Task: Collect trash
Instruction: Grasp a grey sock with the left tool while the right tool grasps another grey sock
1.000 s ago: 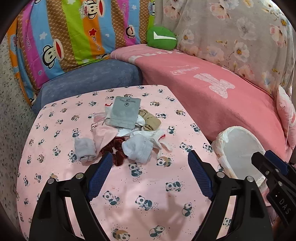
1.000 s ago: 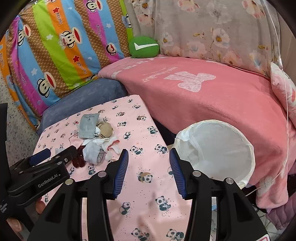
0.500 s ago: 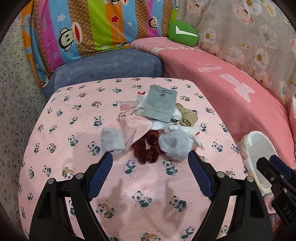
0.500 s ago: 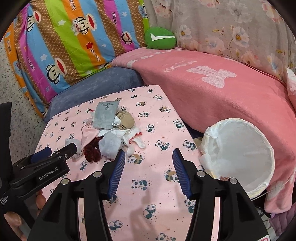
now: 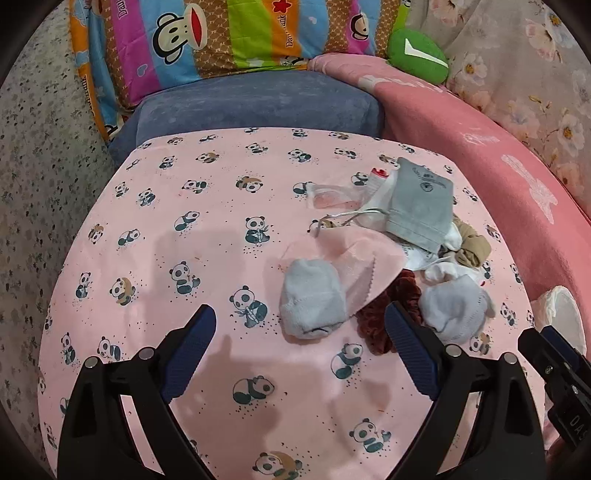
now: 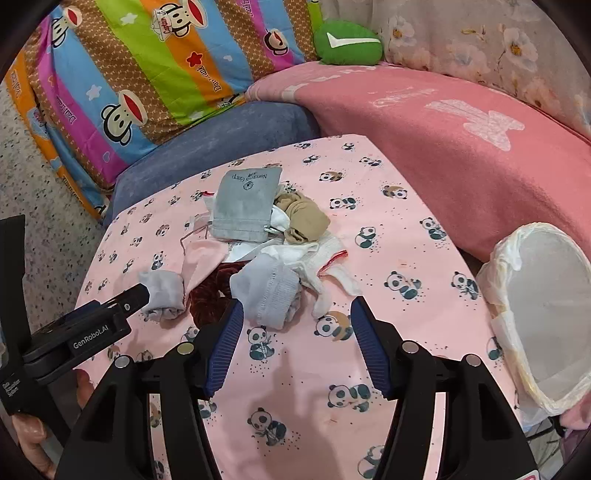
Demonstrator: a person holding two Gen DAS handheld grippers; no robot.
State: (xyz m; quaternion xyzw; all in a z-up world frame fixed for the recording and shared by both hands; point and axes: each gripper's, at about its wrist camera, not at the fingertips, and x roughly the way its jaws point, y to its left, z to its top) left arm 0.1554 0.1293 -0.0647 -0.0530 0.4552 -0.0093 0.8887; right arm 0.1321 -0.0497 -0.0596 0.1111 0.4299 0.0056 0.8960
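Observation:
A heap of cloth scraps lies on the panda-print table (image 5: pixel 207 206): a grey pouch (image 5: pixel 421 206), two pale blue-grey socks (image 5: pixel 312 299) (image 5: pixel 452 308), a pink cloth (image 5: pixel 354 258), a dark red scrunchie (image 5: pixel 388 314), a tan stocking (image 5: pixel 471 245) and white pieces. My left gripper (image 5: pixel 299 339) is open and empty, just short of the left sock. My right gripper (image 6: pixel 297 336) is open and empty, just before the other sock (image 6: pixel 267 290). A white-lined bin (image 6: pixel 543 314) stands at the table's right.
A pink blanketed couch (image 6: pixel 461 122) runs behind and right of the table. A blue cushion (image 5: pixel 255 103), a striped monkey-print pillow (image 5: pixel 221 33) and a green cushion (image 5: pixel 417 55) sit behind. Speckled floor (image 5: pixel 40 155) lies left.
Both grippers have moved forward and lower toward the heap. The left view has swung left, so the heap now sits right of centre. Both stay open.

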